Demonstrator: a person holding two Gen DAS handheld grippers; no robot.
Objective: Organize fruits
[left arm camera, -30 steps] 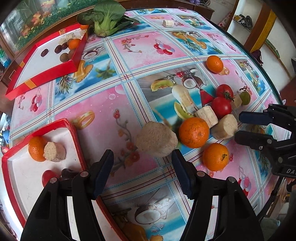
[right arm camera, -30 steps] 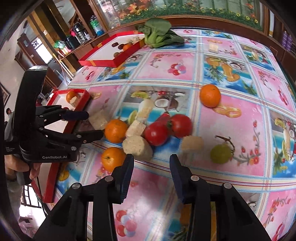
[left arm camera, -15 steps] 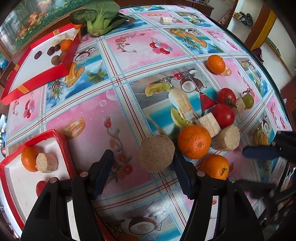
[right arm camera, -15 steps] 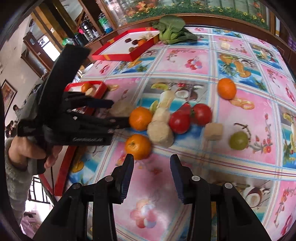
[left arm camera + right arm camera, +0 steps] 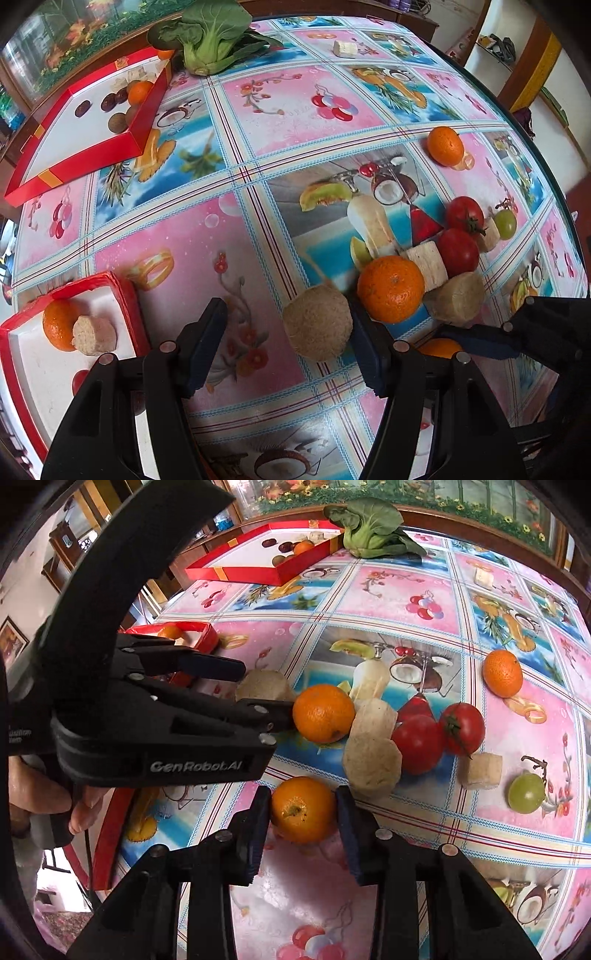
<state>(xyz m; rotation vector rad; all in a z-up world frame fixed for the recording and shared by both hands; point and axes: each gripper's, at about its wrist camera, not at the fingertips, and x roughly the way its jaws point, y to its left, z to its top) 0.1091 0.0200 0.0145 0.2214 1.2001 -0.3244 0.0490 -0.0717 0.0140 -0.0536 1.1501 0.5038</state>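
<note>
Between the right gripper [image 5: 301, 825] fingers sits an orange [image 5: 303, 809], jaws bracketing, grip unconfirmed; left gripper [image 5: 286, 341] gapes wide around a tan chunk [image 5: 317, 326], presumably for the red tray [image 5: 125, 291].

The left gripper [image 5: 286, 345] stood with jaws spread wide, fingers pointing toward 12 o'clock; the right gripper [image 5: 301, 827] had its fingers parted, also pointing toward 12 o'clock.
</note>
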